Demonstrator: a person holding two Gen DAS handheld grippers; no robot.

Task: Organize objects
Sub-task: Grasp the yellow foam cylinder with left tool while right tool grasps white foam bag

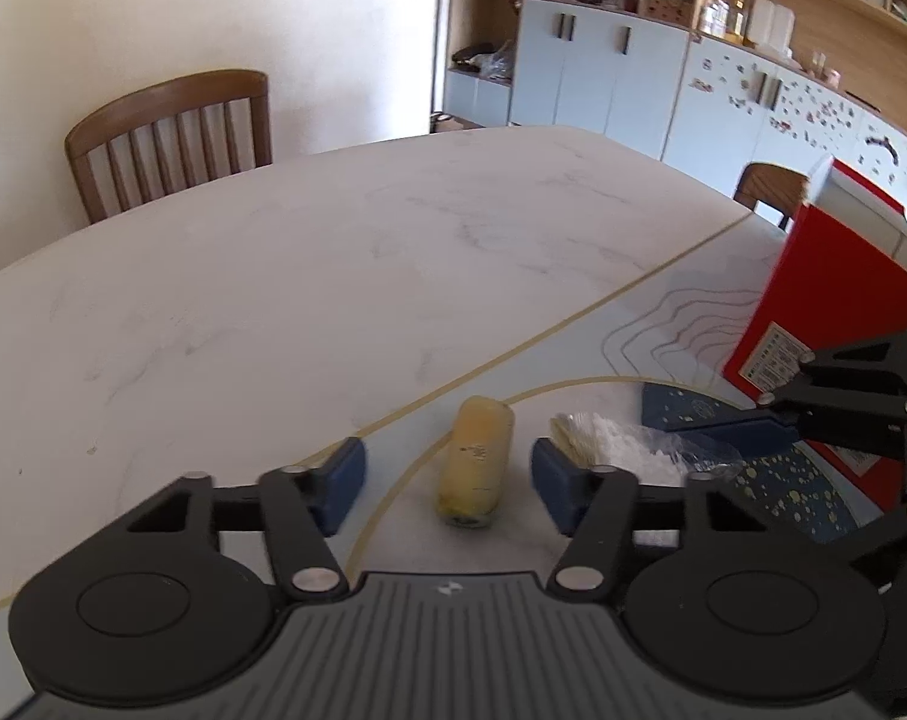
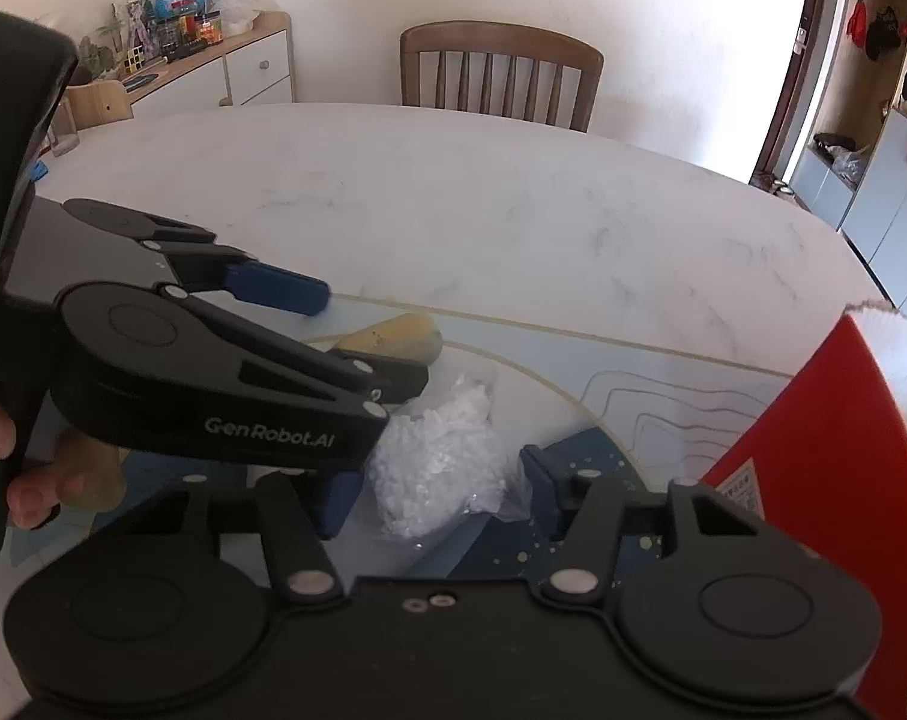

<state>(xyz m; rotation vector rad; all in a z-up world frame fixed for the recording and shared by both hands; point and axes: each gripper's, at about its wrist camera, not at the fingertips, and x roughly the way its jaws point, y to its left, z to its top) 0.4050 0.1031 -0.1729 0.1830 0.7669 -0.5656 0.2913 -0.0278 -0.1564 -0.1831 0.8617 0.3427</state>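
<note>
1. Yellow roll (image 1: 476,461) lying on the table (image 1: 333,276), dead centre between the left gripper (image 1: 448,483) jaws, long axis running near to far.
2. Jaws parted, flanking but clear of it.
3. Right gripper (image 2: 434,495) tipped down, jaws apart around the clear plastic bag (image 2: 438,462), not visibly pressing.

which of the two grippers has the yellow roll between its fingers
The left gripper straddles the yellowish cylinder, pads not touching. The right gripper straddles the clear plastic bag.
</note>
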